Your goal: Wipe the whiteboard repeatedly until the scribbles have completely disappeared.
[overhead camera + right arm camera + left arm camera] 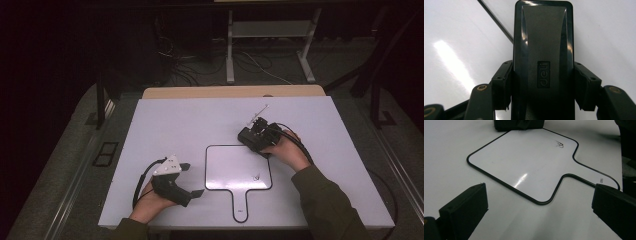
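Although the right tongs [543, 82] gripped the black eraser [543, 50] firmly by its long sides, its near end was cut off at the bottom of the right gripper view, and in the high view the person's right hand [282, 149] hid much of the tool. The eraser [250, 137] sat at the far right corner of the paddle-shaped whiteboard [235, 167], whose small scribble [559, 144] was too faint to read (a squiggle, no more). The left tongs [192, 180] stood wide apart, holding nothing, just left of the board near the front edge. The white table [165, 125] was smooth and matte; beyond it the room lay dark, with cables [195, 67] on the floor and a pale metal frame [270, 45]. The board was glossy, black-rimmed and round-cornered, with a short handle; the eraser was hard shiny plastic with an embossed logo.
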Demonstrator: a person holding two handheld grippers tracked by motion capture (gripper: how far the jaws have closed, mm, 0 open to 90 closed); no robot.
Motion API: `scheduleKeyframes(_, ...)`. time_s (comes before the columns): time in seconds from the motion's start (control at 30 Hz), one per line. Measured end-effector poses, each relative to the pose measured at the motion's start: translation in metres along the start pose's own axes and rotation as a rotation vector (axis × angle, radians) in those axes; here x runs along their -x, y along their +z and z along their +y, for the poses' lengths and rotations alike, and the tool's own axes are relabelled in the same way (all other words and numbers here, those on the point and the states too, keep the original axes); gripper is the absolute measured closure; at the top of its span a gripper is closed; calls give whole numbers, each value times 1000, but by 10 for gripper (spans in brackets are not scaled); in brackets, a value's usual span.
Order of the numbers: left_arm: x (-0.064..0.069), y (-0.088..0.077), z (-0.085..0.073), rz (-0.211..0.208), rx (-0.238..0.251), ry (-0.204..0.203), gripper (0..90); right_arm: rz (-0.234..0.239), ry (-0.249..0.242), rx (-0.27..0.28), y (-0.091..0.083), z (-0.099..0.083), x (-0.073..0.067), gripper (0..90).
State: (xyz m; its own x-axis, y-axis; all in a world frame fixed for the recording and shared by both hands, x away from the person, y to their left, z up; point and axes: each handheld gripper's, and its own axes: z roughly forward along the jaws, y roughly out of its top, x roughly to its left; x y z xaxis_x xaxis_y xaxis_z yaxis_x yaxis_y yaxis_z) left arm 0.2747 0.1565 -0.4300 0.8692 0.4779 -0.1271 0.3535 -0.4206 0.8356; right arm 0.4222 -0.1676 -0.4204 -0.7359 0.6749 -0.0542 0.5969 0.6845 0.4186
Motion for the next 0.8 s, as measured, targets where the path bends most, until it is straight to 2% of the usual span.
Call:
scheduleKeyframes(0.27,0,0,0,0,-1,4,0,27,0,0,0,-2,3,379)
scheduleKeyframes(0.6,0,0,0,0,0,5,0,22,8,11,-5,-3,2,388)
scheduleKeyframes(0.8,0,0,0,1,-1,4,0,16,-75,10,-6,-2,-14,389)
